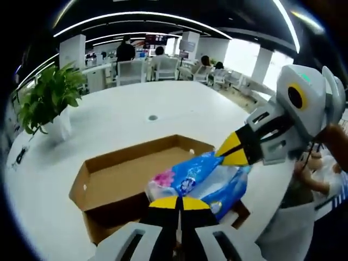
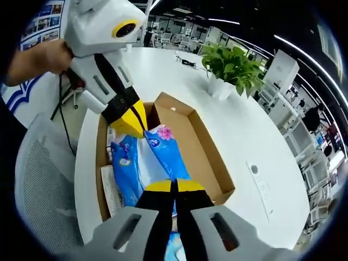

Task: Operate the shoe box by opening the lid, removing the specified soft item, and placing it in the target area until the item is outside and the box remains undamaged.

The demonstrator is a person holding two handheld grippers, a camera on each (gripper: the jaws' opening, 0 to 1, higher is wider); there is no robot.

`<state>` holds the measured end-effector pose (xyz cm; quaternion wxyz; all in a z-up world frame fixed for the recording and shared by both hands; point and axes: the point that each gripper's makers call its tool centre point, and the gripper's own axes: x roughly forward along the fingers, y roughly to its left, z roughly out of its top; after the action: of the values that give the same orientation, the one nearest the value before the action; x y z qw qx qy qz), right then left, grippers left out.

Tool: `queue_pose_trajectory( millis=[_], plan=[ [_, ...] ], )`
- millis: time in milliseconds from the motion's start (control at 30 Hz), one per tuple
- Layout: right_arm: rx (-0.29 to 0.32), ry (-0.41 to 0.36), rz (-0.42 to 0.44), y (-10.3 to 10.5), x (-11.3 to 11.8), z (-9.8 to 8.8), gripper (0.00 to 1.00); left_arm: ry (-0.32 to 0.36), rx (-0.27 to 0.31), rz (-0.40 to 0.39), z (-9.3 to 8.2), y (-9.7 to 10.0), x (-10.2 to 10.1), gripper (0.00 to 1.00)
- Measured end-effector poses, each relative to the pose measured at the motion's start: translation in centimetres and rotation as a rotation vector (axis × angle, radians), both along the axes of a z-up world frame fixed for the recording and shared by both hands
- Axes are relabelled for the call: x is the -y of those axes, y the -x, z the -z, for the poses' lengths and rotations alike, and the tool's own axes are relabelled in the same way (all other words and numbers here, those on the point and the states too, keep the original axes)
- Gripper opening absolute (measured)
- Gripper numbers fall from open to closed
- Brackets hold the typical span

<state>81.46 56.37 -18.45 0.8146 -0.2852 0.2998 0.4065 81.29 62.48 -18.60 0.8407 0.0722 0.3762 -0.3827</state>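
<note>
Left gripper view, L to R: potted plant (image 1: 48,98) near the worktop's (image 1: 136,109) far-left edge; open cardboard shoe box (image 1: 117,176) w/ lid flap folded back, sitting by the near edge; small round grommet (image 1: 153,117) mid-worktop beyond it. Left tongs (image 1: 176,203) rise from the bottom, yellow tips pressed together on the near end of a blue soft pack (image 1: 198,176) w/ a pink flower print, which lies partly in the box, upper end lifted above the box rim. Right tongs (image 1: 235,150) come in from the right, tips closed on the pack's far upper corner; a hand shows behind that gripper at the right edge. Office chairs and people far back. Right gripper view, L to R: mesh chair (image 2: 41,179) beside the worktop's (image 2: 234,125) left edge; left tongs (image 2: 130,120) reach down from upper left, held by a hand (image 2: 46,57), tips shut on the top of the pack (image 2: 163,149). Box (image 2: 198,141) lies along the worktop's left edge, pack inside its left half, another blue pack (image 2: 126,168) just beside it on the left. Right tongs (image 2: 175,186) at bottom centre, tips together pinching the pack's near end. Plant (image 2: 231,65) at the far edge, top right; a power strip (image 2: 261,185) lies flat on the right.
</note>
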Motion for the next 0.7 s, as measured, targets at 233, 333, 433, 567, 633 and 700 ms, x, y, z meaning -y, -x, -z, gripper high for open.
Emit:
queue_pose_trajectory(
  millis=[233, 333, 433, 567, 633, 700],
  plan=[
    [0.012, -0.004, 0.009, 0.5, 1.4, -1.3, 0.0, 0.004, 0.005, 0.021, -1.0, 0.4, 1.3, 0.0],
    [0.026, -0.007, 0.023, 0.5, 2.3, -1.8, 0.0, 0.015, 0.006, 0.033, -1.4, 0.6, 2.2, 0.0],
    [0.035, -0.008, 0.034, 0.6, 3.1, -2.2, 0.0, 0.022, 0.009, 0.048, -1.8, 0.8, 3.2, 0.0],
    [0.04, -0.009, 0.055, 0.9, 4.5, -2.5, 0.0, 0.03, 0.01, 0.065, -2.1, 1.0, 4.4, 0.0],
    [0.043, -0.01, 0.066, 1.1, 5.1, -2.7, 0.0, 0.033, 0.01, 0.073, -2.3, 1.1, 5.0, 0.0],
    [0.044, -0.009, 0.071, 1.2, 5.6, -2.6, 0.0, 0.033, 0.01, 0.085, -2.4, 1.3, 5.7, 0.0]
  ],
)
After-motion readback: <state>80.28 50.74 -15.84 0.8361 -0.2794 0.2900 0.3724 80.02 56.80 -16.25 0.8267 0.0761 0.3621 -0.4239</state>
